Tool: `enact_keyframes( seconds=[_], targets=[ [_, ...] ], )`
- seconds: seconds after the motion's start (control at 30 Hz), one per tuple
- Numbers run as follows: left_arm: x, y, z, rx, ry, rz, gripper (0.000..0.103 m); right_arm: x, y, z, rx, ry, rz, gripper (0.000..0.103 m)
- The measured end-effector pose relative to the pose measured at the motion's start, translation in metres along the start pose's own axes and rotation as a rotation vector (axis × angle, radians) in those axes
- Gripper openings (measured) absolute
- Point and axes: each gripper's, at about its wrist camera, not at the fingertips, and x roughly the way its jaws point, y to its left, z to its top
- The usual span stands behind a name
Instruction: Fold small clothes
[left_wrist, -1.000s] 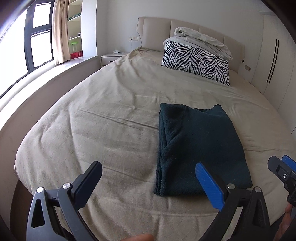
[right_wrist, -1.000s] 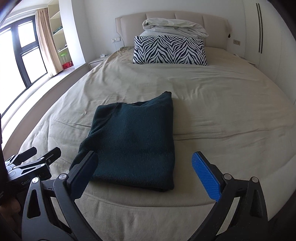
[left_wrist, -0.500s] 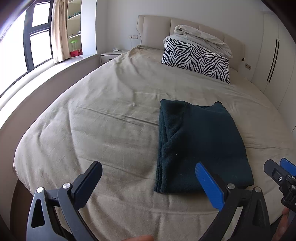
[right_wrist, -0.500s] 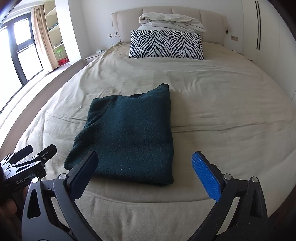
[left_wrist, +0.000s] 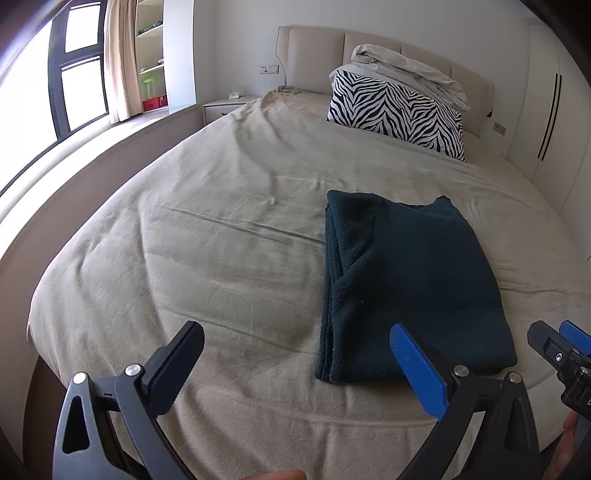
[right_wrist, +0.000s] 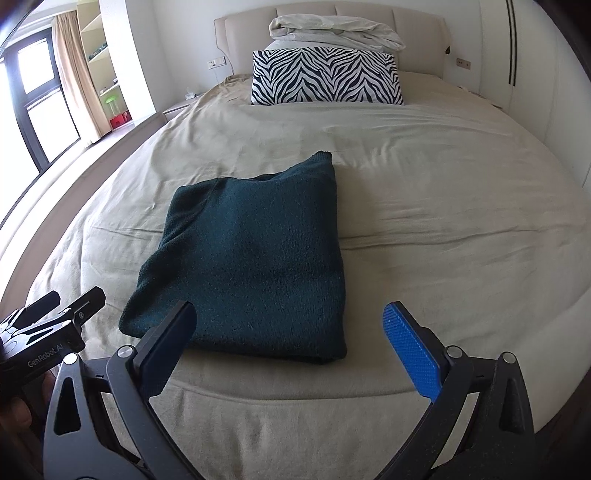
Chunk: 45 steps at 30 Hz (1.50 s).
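Observation:
A dark teal knit garment (left_wrist: 406, 284) (right_wrist: 255, 266) lies folded into a neat rectangle on the beige bed sheet (left_wrist: 207, 258) (right_wrist: 443, 206), near the foot edge. My left gripper (left_wrist: 295, 354) hovers open above the sheet at the foot of the bed, to the left of the garment and nearer to me, holding nothing. My right gripper (right_wrist: 290, 334) stands open over the garment's near edge, also holding nothing. Each gripper shows at the edge of the other's view: the right one (left_wrist: 557, 350), the left one (right_wrist: 55, 314).
A zebra-striped pillow (left_wrist: 399, 110) (right_wrist: 327, 77) and a bundled pale duvet (right_wrist: 332, 33) lie at the headboard. A window ledge (left_wrist: 74, 155) runs along the left side, a nightstand (left_wrist: 225, 107) by the head, white wardrobes (left_wrist: 554, 110) on the right.
Both grippers have drawn back and risen slightly from the bed, so the folded garment sits a little farther off. The garment has not moved. Both grippers stayed open.

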Motion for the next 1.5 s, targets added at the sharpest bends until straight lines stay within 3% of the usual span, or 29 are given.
enact_keyframes(
  seconds=[1.5],
  targets=[
    [0.0057, 0.0008, -0.0054, 0.002, 0.010, 0.009, 0.103, 0.0075, 0.0038, -0.0033, 0.002, 0.017, -0.002, 0.103]
  ],
)
